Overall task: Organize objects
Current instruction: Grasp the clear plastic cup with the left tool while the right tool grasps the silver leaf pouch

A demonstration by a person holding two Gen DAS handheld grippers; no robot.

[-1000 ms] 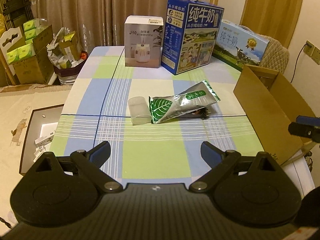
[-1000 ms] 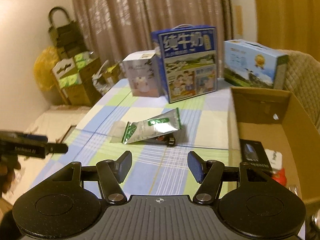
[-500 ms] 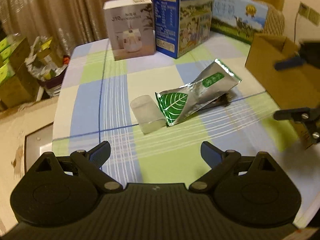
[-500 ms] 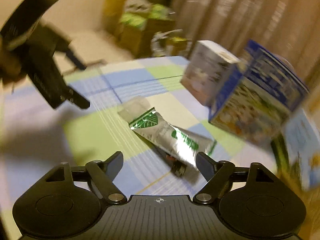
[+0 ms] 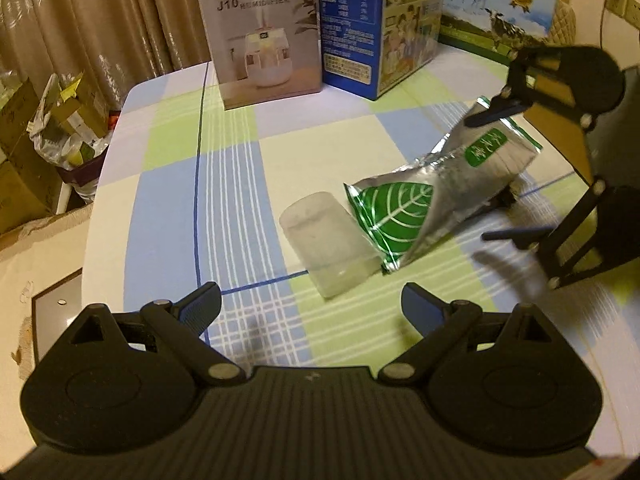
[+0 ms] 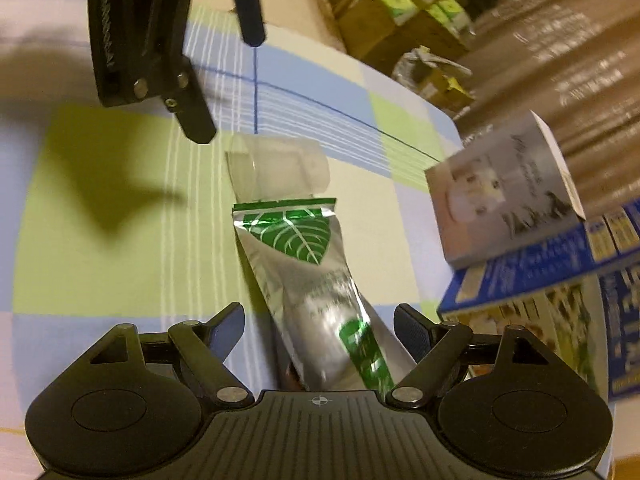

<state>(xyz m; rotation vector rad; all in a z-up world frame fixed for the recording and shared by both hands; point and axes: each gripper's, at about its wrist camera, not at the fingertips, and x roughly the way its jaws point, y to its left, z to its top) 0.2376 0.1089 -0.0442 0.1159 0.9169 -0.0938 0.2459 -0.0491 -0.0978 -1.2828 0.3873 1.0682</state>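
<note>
A silver foil pouch (image 5: 440,196) with a green leaf print lies on the checked tablecloth (image 5: 172,200), its lower end resting against a translucent plastic cup (image 5: 328,248) on its side. A small dark object (image 5: 505,199) peeks out from under the pouch. My left gripper (image 5: 310,308) is open, just short of the cup, with nothing between its fingers. My right gripper (image 6: 320,330) is open too and straddles the pouch (image 6: 304,272) at its labelled end, pads clear of the foil. Beyond the pouch in the right wrist view lies the cup (image 6: 276,168), with the left gripper (image 6: 222,68) above it.
At the table's far side stand a white humidifier box (image 5: 264,32), a tall blue milk carton box (image 5: 360,20) and a second milk box (image 5: 496,4). An open cardboard box (image 5: 568,140) sits at the right edge. Cartons and bags (image 5: 60,120) crowd the floor left.
Both grippers have come down and closer to the pouch and cup. The right gripper has rolled, widened its jaws and now straddles the pouch's end.
</note>
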